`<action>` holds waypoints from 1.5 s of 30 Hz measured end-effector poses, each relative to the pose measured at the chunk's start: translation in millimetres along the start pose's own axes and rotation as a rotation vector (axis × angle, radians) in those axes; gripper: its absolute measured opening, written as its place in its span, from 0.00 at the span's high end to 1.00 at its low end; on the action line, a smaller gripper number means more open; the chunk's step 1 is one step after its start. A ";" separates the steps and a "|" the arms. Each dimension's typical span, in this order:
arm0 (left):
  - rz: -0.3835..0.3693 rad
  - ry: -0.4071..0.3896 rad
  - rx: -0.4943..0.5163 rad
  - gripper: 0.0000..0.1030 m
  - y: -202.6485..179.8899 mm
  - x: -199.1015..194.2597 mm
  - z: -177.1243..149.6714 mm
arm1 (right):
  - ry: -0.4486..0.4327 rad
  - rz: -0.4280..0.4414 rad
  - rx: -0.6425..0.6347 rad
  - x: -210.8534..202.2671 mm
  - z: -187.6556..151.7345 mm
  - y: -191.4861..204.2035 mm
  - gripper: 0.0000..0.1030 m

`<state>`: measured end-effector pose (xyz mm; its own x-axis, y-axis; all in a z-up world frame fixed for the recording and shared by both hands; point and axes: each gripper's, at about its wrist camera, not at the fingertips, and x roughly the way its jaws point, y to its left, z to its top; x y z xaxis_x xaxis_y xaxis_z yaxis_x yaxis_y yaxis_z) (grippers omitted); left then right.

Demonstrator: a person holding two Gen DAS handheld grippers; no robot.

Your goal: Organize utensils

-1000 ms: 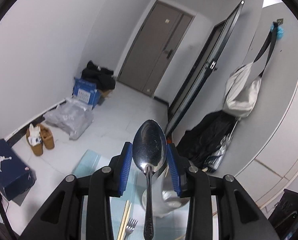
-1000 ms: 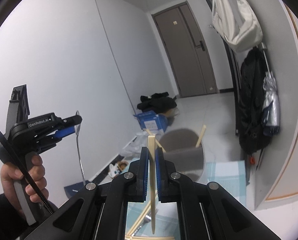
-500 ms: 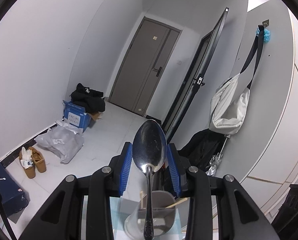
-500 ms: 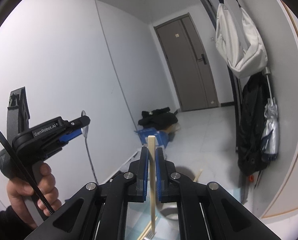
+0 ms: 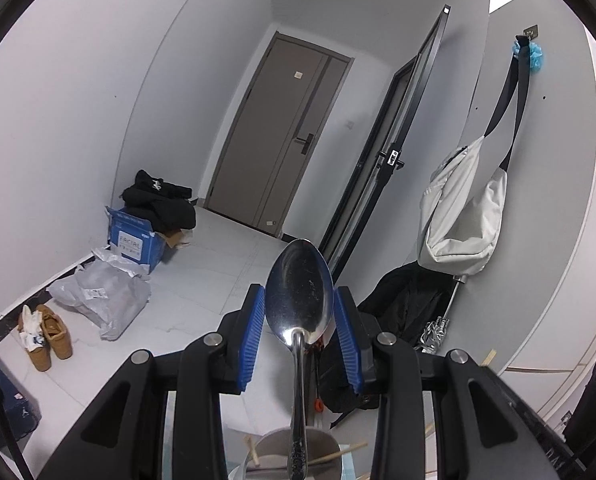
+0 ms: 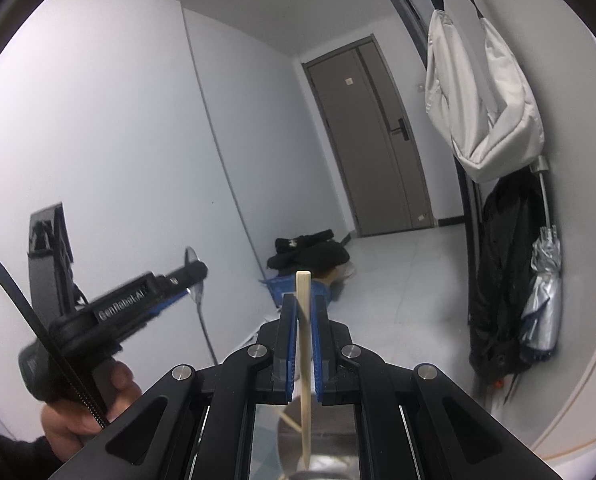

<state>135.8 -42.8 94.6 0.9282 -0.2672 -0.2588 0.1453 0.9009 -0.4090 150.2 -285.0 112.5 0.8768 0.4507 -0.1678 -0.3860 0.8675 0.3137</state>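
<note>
Left gripper (image 5: 299,328) pinches the spoon (image 5: 299,300) bowl-up over the metal holder (image 5: 298,456), right gripper (image 6: 302,320) clamps a chopstick (image 6: 303,344) likewise; we should lower each straight down — handles inside the rim — before letting go.

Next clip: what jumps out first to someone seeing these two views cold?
A shiny spoon stands bowl-up between the blue pads of the left tongs, its handle hanging over a metal cup. The right tongs pinch a pale chopstick upright above that cup. Behind, a white bag hangs on the wall.
</note>
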 end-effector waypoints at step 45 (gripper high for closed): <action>-0.112 0.170 0.164 0.70 1.4 54.0 -48.7 | 0.093 -0.050 -0.027 58.9 -52.9 -29.5 0.94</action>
<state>169.4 -72.6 37.4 0.8345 -0.4093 -0.3689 0.3103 0.9023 -0.2993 198.1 -273.0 43.9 0.8653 0.4232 -0.2685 -0.3512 0.8942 0.2775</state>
